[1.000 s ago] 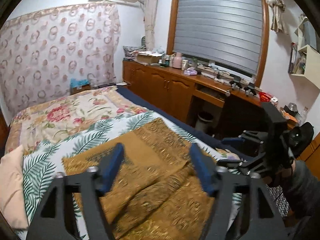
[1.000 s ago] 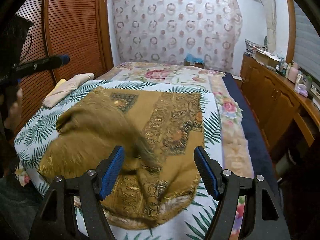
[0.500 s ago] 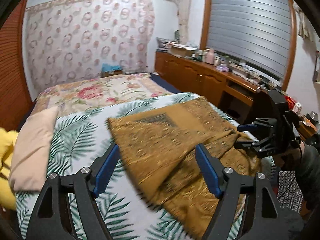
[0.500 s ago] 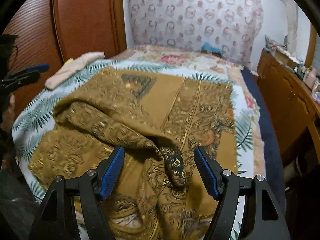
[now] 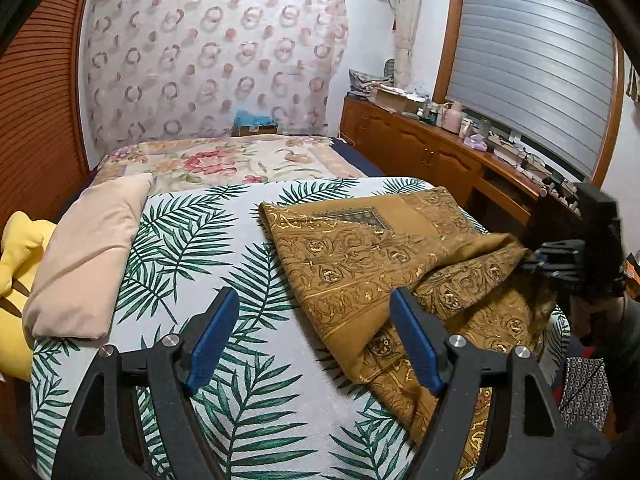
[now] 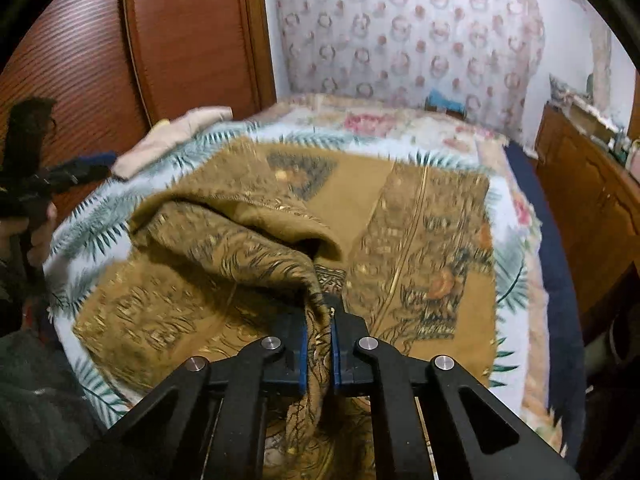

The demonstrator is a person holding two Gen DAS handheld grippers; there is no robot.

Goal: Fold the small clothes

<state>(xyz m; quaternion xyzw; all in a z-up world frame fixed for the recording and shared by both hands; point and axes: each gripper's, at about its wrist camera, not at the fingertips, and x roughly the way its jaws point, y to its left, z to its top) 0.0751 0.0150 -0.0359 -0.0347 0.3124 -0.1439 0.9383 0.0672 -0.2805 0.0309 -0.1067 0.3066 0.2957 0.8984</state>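
A mustard-brown cloth with gold and dark paisley pattern (image 5: 372, 264) lies rumpled on the palm-leaf bedspread (image 5: 192, 240). My left gripper (image 5: 316, 336) is open and empty, hovering over the bedspread just left of the cloth's near edge. My right gripper (image 6: 319, 344) is shut on a bunched fold of the cloth (image 6: 256, 240) and lifts it off the bed. The right gripper also shows at the far right of the left wrist view (image 5: 560, 260), holding the cloth's edge. The left gripper shows at the left edge of the right wrist view (image 6: 60, 176).
A folded beige garment (image 5: 88, 256) and a yellow item (image 5: 16, 248) lie at the bed's left side. A wooden cabinet with clutter (image 5: 440, 148) runs along the right wall. A wooden sliding door (image 6: 192, 36) stands on the left.
My right gripper has closed on a fold of the cloth and raised it. My left gripper has swung left, off the cloth and over the bare bedspread.
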